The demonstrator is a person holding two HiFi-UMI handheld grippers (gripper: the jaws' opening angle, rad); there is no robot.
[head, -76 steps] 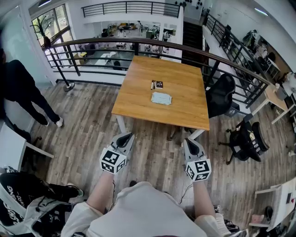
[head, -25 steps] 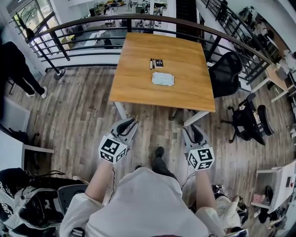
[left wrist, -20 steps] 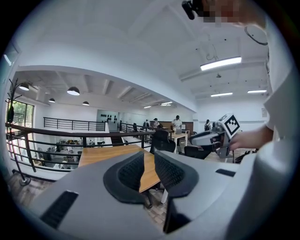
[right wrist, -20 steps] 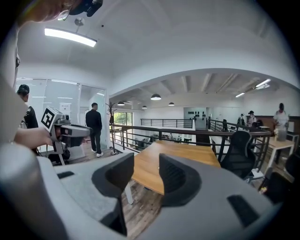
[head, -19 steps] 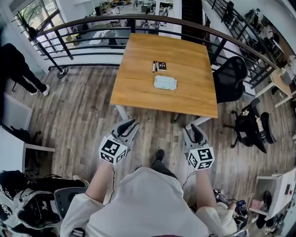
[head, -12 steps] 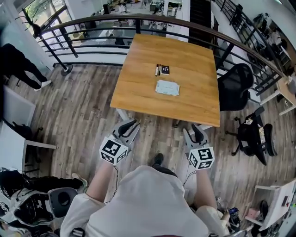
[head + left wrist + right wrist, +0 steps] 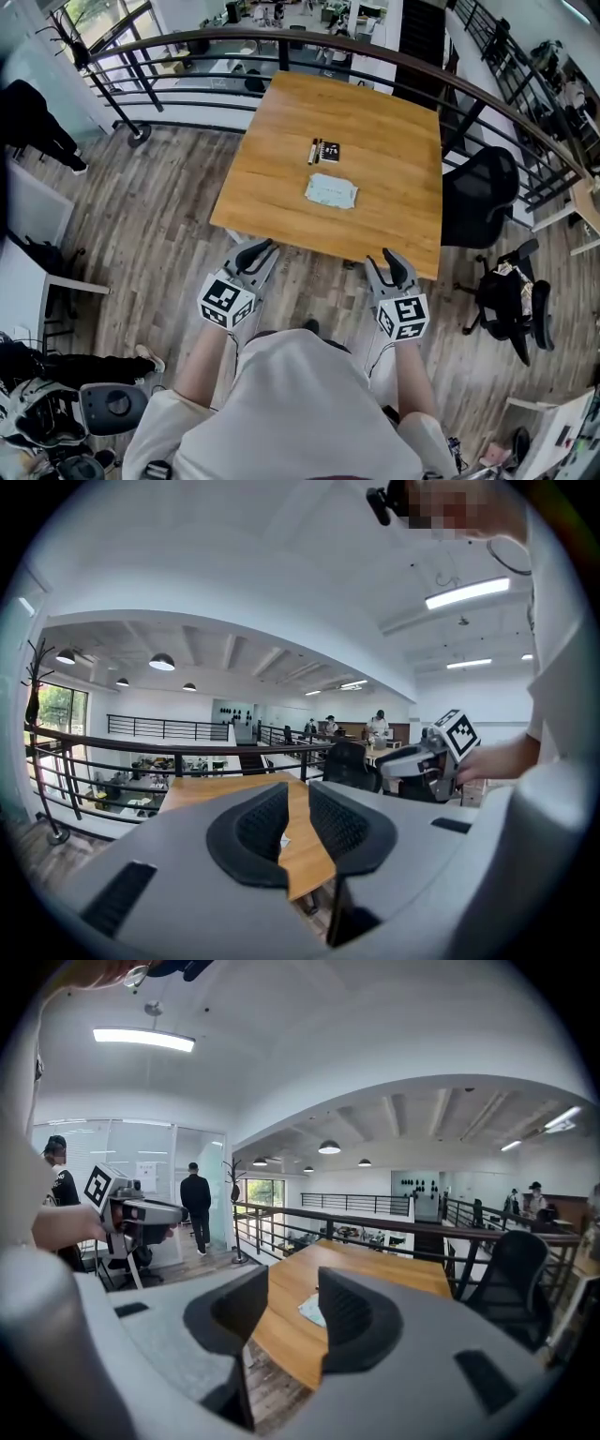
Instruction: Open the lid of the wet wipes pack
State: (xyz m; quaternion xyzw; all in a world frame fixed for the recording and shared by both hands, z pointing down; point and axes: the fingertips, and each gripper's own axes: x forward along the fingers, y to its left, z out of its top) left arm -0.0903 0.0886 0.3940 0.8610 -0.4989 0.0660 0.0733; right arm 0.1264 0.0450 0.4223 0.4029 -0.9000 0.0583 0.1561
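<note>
The wet wipes pack [image 7: 331, 192], pale green and flat, lies mid-table on the wooden table [image 7: 272, 192], lid closed as far as I can tell. My left gripper [image 7: 253, 253] and right gripper [image 7: 391, 262] hover over the floor just short of the table's near edge, well apart from the pack. Both are open with nothing between the jaws. In the left gripper view [image 7: 298, 801] a sliver of the pack [image 7: 285, 840] shows through the gap. Between the jaws in the right gripper view [image 7: 294, 1290] I see the pack [image 7: 312, 1310] ahead.
A small black item with pens [image 7: 322, 151] lies beyond the pack. A black office chair [image 7: 473, 192] stands at the table's right, another chair [image 7: 506, 291] further right. A dark railing [image 7: 281, 49] runs behind the table. A person in black [image 7: 28, 117] stands far left.
The table has drawn nearer in the head view; both grippers have moved forward together up to its near edge. Their jaws stay as they were.
</note>
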